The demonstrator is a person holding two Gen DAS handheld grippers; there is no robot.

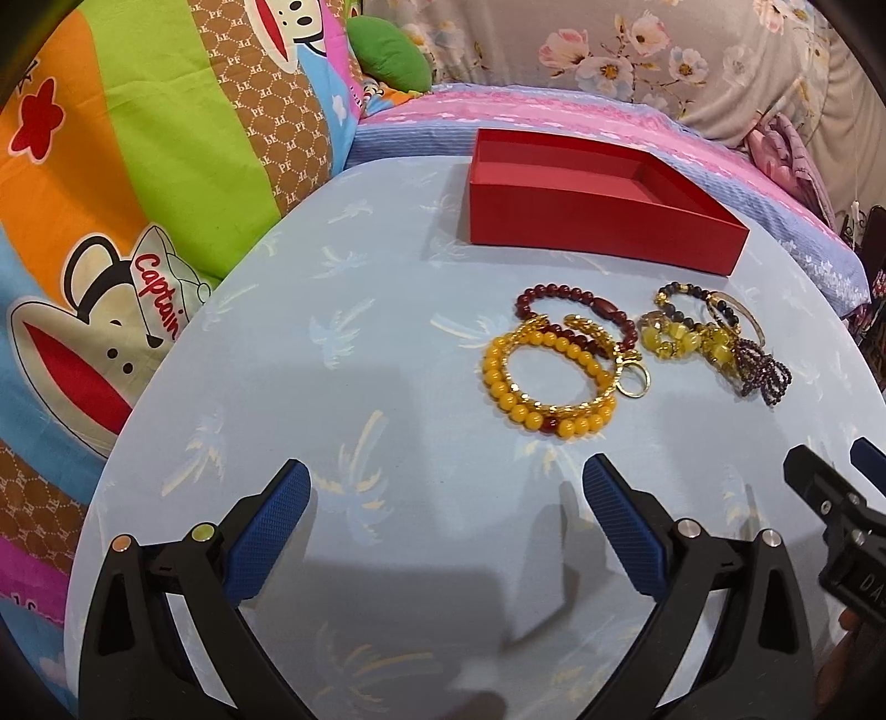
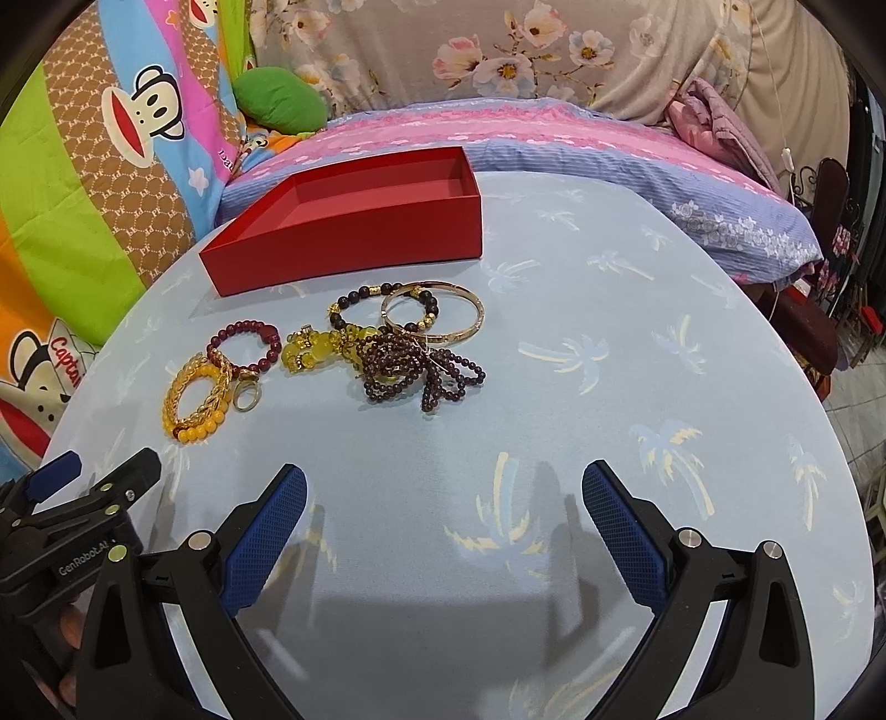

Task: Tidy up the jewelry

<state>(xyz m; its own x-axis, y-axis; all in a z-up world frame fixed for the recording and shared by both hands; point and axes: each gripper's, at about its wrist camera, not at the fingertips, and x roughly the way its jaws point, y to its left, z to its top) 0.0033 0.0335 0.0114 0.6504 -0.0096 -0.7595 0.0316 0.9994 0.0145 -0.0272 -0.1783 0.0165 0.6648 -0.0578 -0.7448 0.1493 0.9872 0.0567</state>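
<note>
An empty red box (image 1: 598,219) (image 2: 354,243) stands at the far side of a round table with a light blue palm-print cloth (image 1: 332,376) (image 2: 609,387). In front of it lie several pieces of jewelry: a yellow bead bracelet (image 1: 498,387) (image 2: 191,423), a dark red bead bracelet (image 1: 554,291) (image 2: 243,329), a gold ring (image 1: 634,382) (image 2: 246,399), a gold bangle (image 2: 470,321), yellow stone beads (image 1: 675,335) (image 2: 310,349) and a purple bead strand (image 1: 764,371) (image 2: 410,365). My left gripper (image 1: 446,487) and right gripper (image 2: 443,487) are both open and empty, short of the jewelry.
A cartoon monkey quilt (image 1: 111,221) (image 2: 83,194) lies to the left. A green cushion (image 1: 387,50) (image 2: 279,99), a pink and blue bed sheet (image 1: 554,111) (image 2: 554,138) and a floral cover (image 2: 498,50) lie behind the table.
</note>
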